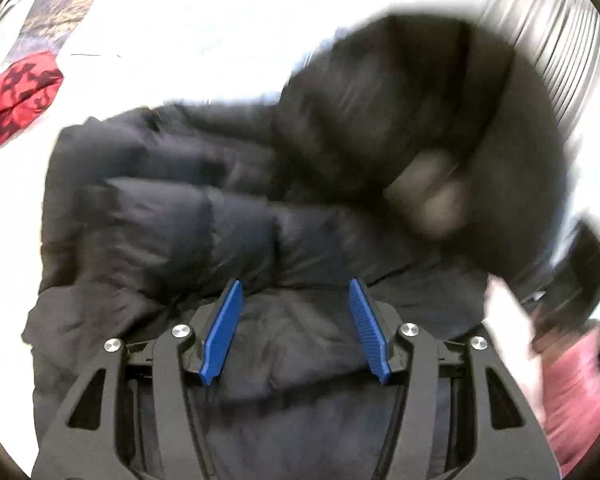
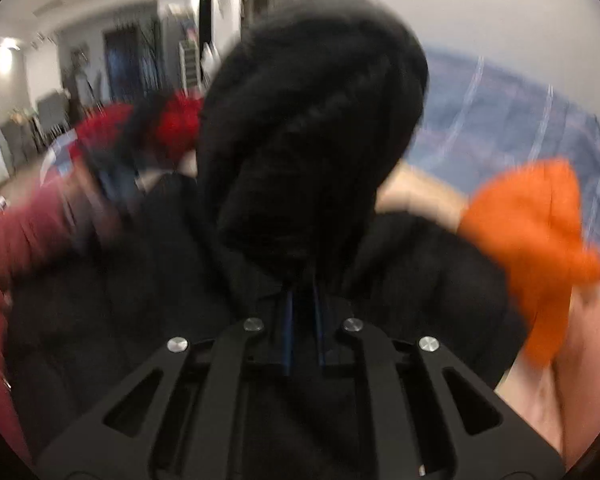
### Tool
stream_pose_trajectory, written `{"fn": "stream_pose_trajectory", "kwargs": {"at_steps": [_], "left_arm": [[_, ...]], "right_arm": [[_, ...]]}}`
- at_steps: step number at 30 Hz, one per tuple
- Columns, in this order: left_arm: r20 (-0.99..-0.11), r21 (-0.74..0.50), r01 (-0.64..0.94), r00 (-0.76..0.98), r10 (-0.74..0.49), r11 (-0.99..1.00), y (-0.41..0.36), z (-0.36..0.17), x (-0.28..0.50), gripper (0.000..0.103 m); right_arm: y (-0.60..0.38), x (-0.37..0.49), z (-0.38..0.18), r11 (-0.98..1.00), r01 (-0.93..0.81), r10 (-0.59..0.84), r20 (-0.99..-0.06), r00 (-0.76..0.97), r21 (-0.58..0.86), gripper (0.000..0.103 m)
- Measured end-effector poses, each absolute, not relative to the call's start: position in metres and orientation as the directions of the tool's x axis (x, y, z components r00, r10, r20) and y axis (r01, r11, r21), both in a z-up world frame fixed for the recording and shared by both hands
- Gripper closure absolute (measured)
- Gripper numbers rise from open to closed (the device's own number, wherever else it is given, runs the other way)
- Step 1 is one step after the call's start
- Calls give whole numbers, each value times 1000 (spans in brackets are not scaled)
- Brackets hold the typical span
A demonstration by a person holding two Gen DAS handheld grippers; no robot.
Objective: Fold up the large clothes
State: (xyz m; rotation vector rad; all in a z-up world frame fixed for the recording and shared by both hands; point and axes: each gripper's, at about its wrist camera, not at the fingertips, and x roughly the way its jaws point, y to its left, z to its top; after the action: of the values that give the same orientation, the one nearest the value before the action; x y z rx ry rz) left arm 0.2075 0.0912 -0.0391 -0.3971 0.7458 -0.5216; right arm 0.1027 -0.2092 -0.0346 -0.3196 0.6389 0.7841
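Observation:
A large black puffer jacket lies on a white surface in the left wrist view. My left gripper is open and empty, just above the jacket's near part. A raised, blurred part of the jacket hangs at the right. In the right wrist view my right gripper is shut on the black jacket and holds a hood-like fold of it up in front of the camera. The blue fingers are nearly together with fabric between them.
A red patterned garment lies at the far left of the white surface. An orange garment is at the right and a red one at the left of the right wrist view. A blue patterned cloth lies behind.

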Motion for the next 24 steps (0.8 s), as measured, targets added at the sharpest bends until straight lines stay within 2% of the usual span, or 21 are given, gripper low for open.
{"fn": "stream_pose_trajectory", "kwargs": {"at_steps": [2,4,5,7,9,10,14,15,16,17,18,21,23,24], "left_arm": [[-437,-584,344,630,-642,735,100,-18,196,45],[-358,-613,400,629,-690,682,97,2,192,38],[-314,-615,430,635,-706,661,93,16,191,31],[-295,-587,467,638,-711,662,80,31,192,23],[-372,-512,439,661,-652,738,59,39,202,20],[-449,-470,403,657,-606,785,45,36,211,20],[-591,-376,375,607,-531,847,22,2,221,39],[-614,-367,359,599,-513,858,28,-7,225,41],[-624,-382,346,587,-515,857,33,-14,227,41],[-626,-403,333,579,-522,853,38,-21,226,41],[-624,-415,325,578,-526,850,43,-25,223,41],[-621,-403,301,603,-500,864,58,-31,215,41],[-622,-402,255,629,-466,880,73,-32,216,41],[-614,-404,245,642,-460,881,79,-30,211,41]], "right_arm": [[-207,101,-54,694,-720,535,-662,525,-10,98],[-205,102,-64,719,-694,539,-659,525,36,100],[-203,102,-66,727,-685,542,-652,530,47,101],[-201,102,-65,739,-672,534,-646,545,44,101],[-201,109,-60,743,-668,534,-644,547,49,101],[-205,108,-57,749,-660,533,-640,554,53,101],[-230,111,-32,800,-589,530,-600,599,118,96],[-234,113,-24,809,-570,535,-585,610,145,93],[-239,117,-17,808,-555,555,-572,604,198,84],[-241,124,-12,798,-537,586,-558,588,271,63],[-239,128,-10,794,-519,600,-547,584,317,48],[-226,143,7,760,-497,649,-490,581,419,48],[-186,146,31,757,-575,651,-443,617,311,47],[-172,146,40,756,-597,648,-434,626,267,38]]}}
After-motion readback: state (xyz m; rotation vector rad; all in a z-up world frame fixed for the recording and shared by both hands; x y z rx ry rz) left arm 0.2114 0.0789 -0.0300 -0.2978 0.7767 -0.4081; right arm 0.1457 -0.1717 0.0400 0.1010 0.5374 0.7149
